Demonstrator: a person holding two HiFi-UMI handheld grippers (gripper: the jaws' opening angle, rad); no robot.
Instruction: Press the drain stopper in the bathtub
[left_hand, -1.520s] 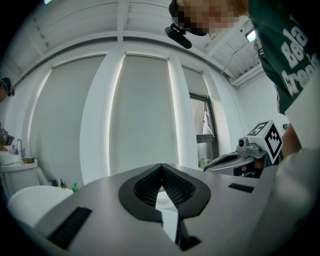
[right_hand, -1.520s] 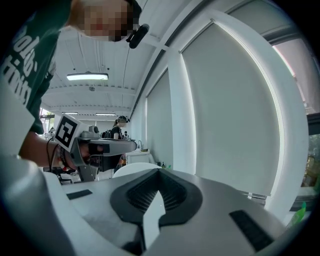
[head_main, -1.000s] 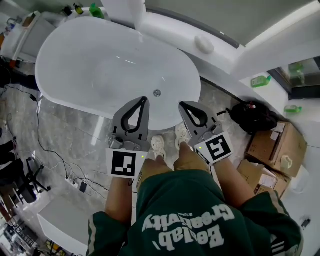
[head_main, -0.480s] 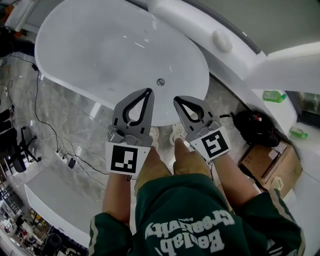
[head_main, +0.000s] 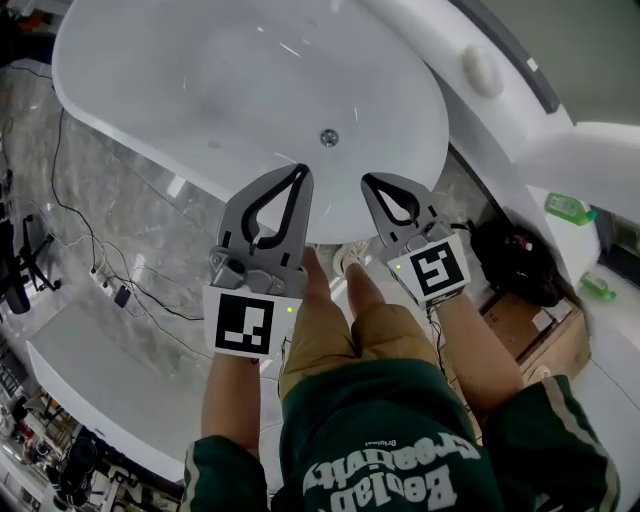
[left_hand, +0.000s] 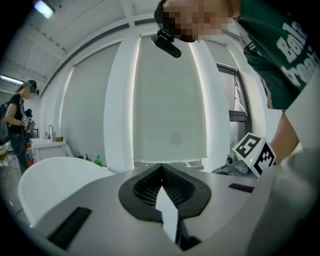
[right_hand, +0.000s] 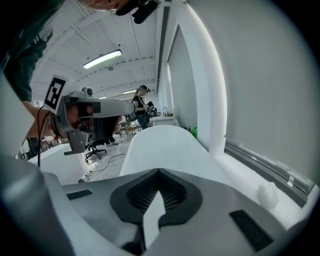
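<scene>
Item: bathtub (head_main: 120, 135), white, oval, filling the upper left of the head view.
Task's thing: drain stopper (head_main: 329, 137), a small round metal disc on the tub floor, upper centre of the frame, near the tub's nearer wall.
Progress: nothing done yet, by the look of it; the stopper sits untouched with neither gripper on it. The reach down into the tub and the press itself remain.
Left gripper (head_main: 298, 172): centre of the frame, pointing toward the tub, its tip over the near rim just below and left of the stopper.
Left fingers (left_hand: 172, 187): brought together at the tips, nothing between them, touching nothing.
Right gripper (head_main: 372, 183): just right of centre, tip below and right of the stopper.
Right fingers (right_hand: 172, 192): likewise closed tip to tip, empty.
Likely presser: either; both lie about equally near.
</scene>
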